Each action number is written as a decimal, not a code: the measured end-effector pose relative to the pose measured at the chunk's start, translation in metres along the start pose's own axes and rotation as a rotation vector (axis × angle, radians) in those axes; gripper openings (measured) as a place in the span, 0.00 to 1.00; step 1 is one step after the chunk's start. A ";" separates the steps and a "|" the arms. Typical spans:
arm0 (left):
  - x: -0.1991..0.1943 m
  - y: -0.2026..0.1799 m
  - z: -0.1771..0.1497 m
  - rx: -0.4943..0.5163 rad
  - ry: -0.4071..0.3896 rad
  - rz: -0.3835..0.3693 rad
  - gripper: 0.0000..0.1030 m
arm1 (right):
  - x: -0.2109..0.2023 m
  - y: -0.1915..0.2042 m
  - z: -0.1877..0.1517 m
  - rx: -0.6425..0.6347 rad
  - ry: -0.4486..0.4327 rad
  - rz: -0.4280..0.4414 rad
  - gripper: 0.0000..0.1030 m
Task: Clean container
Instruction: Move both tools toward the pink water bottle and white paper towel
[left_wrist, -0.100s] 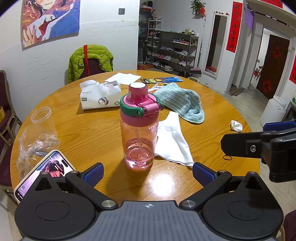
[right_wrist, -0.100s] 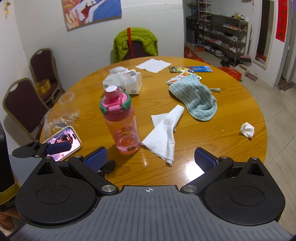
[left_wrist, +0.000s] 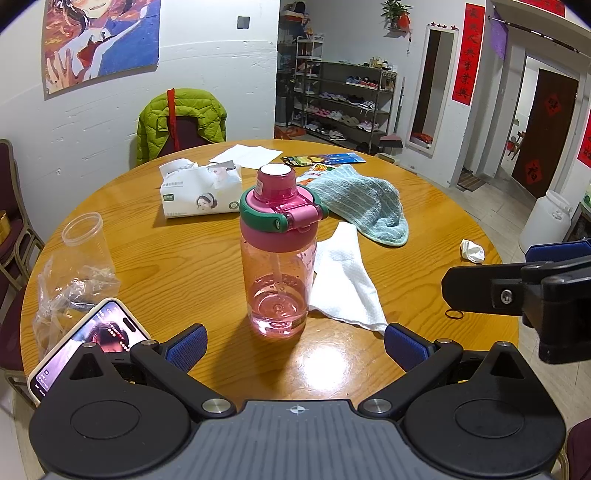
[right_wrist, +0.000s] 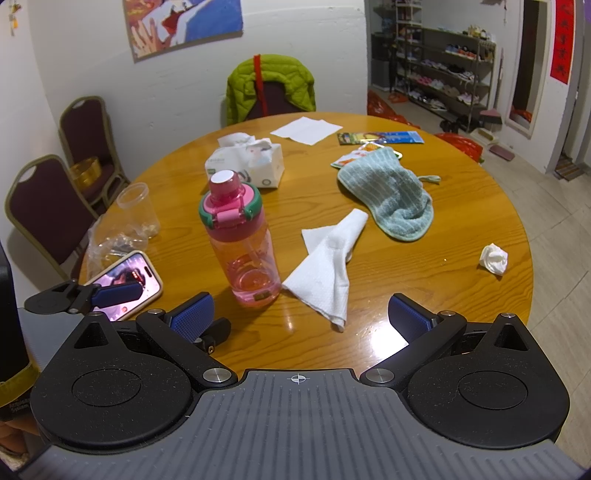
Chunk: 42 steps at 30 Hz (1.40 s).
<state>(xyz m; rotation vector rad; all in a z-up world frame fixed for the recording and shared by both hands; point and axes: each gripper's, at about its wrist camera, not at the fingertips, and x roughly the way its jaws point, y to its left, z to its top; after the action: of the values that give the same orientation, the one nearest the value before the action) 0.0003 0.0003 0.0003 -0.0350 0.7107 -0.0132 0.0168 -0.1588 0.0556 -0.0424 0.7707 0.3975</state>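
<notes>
Fig.: bottle (left_wrist: 277, 254) standing upright, surface (left_wrist: 184, 251) centre, cloth (left_wrist: 345, 280) touching its base at 3 o'clock. Left gripper (left_wrist: 293, 341) & right gripper (right_wrist: 301, 314) both hovering w/ jaws wide, holding nothing. Risk: off-centre closing is likely tipping the tall, part-filled bottle; phone (left_wrist: 85, 343) at 8 o'clock.

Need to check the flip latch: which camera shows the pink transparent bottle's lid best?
Left wrist: the pink transparent bottle stands centred and close, its latch facing the camera. Right wrist shows the bottle smaller, left of centre, its latch also visible.
</notes>
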 end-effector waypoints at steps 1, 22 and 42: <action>0.000 0.000 0.000 0.000 0.000 0.000 0.99 | 0.000 0.000 0.000 0.000 0.000 0.000 1.00; 0.003 0.003 -0.001 -0.005 0.002 0.000 0.99 | 0.000 -0.001 -0.003 -0.005 0.003 0.004 1.00; 0.002 0.003 -0.001 -0.005 0.000 0.000 0.99 | 0.003 0.002 -0.001 -0.005 0.011 -0.002 1.00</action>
<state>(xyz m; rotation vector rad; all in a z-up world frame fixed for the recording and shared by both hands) 0.0009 0.0028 -0.0018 -0.0402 0.7111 -0.0113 0.0173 -0.1566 0.0528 -0.0502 0.7808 0.3979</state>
